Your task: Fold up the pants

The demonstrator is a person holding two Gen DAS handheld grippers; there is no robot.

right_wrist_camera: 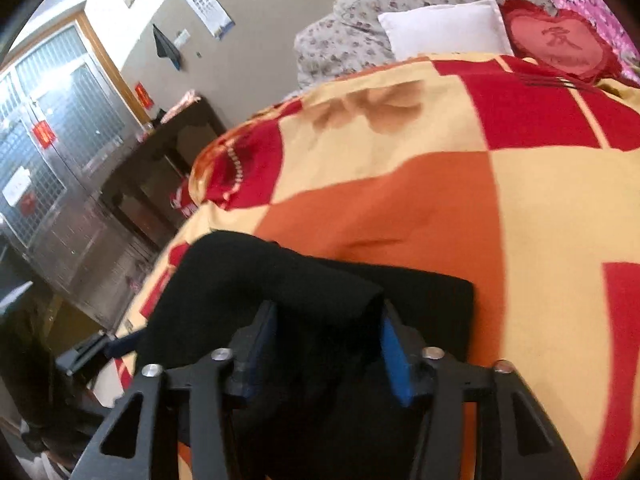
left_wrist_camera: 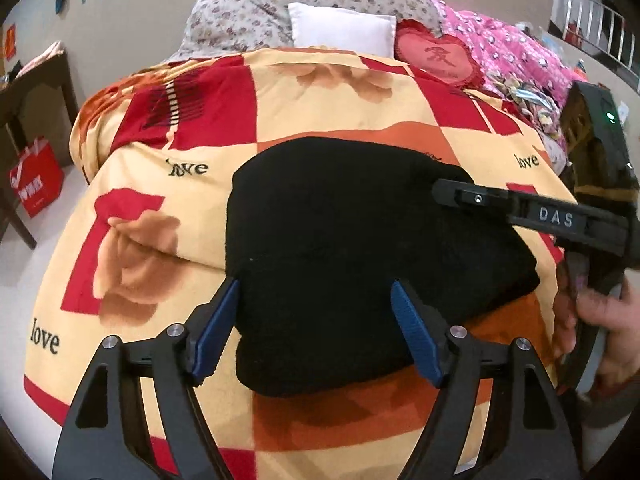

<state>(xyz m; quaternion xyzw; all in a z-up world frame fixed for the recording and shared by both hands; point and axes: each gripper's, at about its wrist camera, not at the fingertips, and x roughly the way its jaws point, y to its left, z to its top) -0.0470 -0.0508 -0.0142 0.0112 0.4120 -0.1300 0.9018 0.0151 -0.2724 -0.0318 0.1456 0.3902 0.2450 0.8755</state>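
The black pants (left_wrist_camera: 360, 248) lie folded in a thick bundle on the checked red, orange and cream blanket (left_wrist_camera: 168, 216). My left gripper (left_wrist_camera: 316, 292) is open, its blue pads on either side of the bundle's near left part, just above it. My right gripper (left_wrist_camera: 448, 190) reaches in from the right over the bundle's far right corner. In the right wrist view the pants (right_wrist_camera: 280, 280) bulge up between the blue pads of the right gripper (right_wrist_camera: 328, 312), whose jaws stand apart around a raised fold of cloth.
A white pillow (left_wrist_camera: 342, 28), a red heart cushion (left_wrist_camera: 438, 58) and a pink quilt (left_wrist_camera: 516, 52) lie at the head of the bed. A dark wooden table (right_wrist_camera: 160, 160) and a red bag (left_wrist_camera: 36, 180) stand left of the bed.
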